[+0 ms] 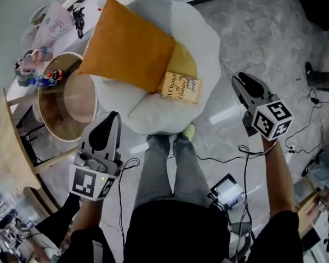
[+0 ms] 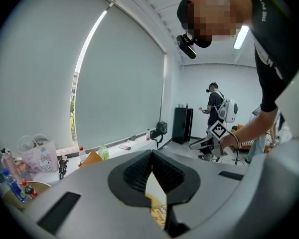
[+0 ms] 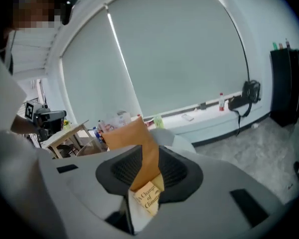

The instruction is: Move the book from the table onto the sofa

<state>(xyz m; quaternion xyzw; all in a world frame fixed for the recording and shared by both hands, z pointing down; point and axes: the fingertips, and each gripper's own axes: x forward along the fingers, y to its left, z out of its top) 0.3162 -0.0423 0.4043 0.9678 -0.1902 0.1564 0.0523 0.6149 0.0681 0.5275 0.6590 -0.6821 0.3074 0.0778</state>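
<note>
On sofa [image 1: 208,43], book [image 1: 181,87] flat, long axis crosswise

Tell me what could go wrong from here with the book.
The book lies near the sofa's edge, partly on a yellow cushion; it might slide off. The floor cable beside the person's feet could trip them when stepping back.

Black short-sleeved top [image 1: 175,226], grey trousers [image 1: 167,166], grey left tool [image 1: 115,116] and right tool [image 1: 238,81], marker cubes [image 1: 272,119]
</note>
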